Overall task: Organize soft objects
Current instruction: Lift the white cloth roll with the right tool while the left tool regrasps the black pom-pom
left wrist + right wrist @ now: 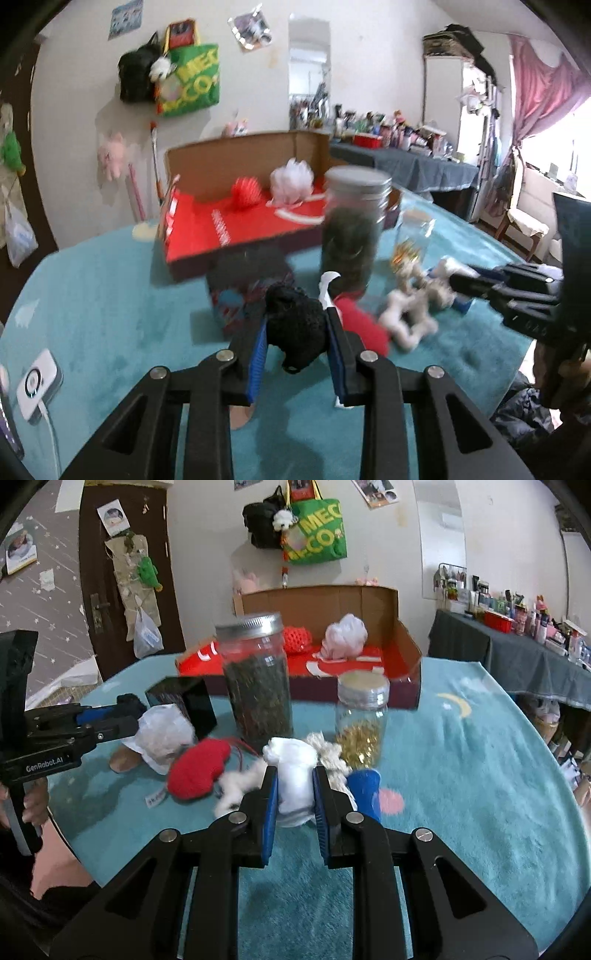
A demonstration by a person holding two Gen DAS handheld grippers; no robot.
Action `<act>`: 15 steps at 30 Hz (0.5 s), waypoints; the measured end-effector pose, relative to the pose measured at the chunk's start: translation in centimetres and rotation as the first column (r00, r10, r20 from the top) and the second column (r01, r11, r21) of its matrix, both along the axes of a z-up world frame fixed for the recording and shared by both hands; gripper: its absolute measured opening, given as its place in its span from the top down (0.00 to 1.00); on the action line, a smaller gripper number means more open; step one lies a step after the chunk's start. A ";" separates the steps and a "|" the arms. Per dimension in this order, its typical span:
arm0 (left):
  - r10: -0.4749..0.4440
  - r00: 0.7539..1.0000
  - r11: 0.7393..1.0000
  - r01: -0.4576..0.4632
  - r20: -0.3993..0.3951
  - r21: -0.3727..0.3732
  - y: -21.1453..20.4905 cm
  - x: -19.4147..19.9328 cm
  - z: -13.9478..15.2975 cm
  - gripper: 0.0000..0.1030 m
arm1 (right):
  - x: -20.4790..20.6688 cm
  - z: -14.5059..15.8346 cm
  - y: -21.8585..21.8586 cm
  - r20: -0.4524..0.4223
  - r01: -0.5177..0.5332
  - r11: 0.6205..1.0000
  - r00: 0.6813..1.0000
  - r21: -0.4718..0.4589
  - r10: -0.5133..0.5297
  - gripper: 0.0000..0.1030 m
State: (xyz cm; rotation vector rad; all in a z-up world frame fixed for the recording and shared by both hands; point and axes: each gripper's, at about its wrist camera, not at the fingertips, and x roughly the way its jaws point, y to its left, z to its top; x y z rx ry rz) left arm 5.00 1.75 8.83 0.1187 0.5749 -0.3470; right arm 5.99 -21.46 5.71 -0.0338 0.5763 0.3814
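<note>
My left gripper (295,328) is clamped narrow on a black knitted soft piece (295,321); in the right wrist view something white and crumpled (164,734) sits at that same gripper's tip, can't tell how the two relate. Just right of it, red knitted piece (199,771) lies flat on the teal cloth (480,794), long axis slanting up to the right, nearer my left hand. Next, white rope-like tangle (236,786) on the cloth, touching the red piece's right end. Tall jar (258,679) of dark stuff stands behind these. My right gripper (295,797) is pinched tight on a white rolled cloth (295,786), roll upright between the pads. Small jar (364,720) with gold bits just right. Red-lined cardboard box (410,657) is straight ahead beyond both jars, already holding a red mesh ball (297,638) and a white puff (345,633). Judgement: both loads go forward over the jars into the box, so lift first.
</note>
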 end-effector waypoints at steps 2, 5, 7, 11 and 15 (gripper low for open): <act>-0.006 1.000 1.000 0.006 0.014 0.008 -0.3 0.2 0.5 0.70 | 0.1 0.1 0.2 0.003 -0.001 1.000 1.000 0.004 0.001 0.83; -0.023 1.000 1.000 0.023 -0.015 -0.018 0.1 0.9 0.5 0.70 | 0.2 0.3 0.1 0.003 -0.005 1.000 1.000 0.011 0.005 0.83; -0.031 0.998 0.999 0.029 -0.060 -0.043 0.3 1.6 -0.3 0.70 | 0.2 0.1 -0.1 -0.003 -0.006 1.000 1.000 0.017 0.006 0.83; 0.018 0.993 1.000 -0.017 -0.116 0.010 0.5 2.4 -2.7 0.70 | 0.6 -0.6 -0.3 -0.034 -0.003 0.999 0.999 0.034 0.004 0.83; 0.071 0.987 0.996 -0.062 -0.141 0.061 1.5 2.9 -4.2 0.69 | 0.6 -1.1 -0.3 -0.051 -0.005 1.000 0.999 0.024 0.006 0.83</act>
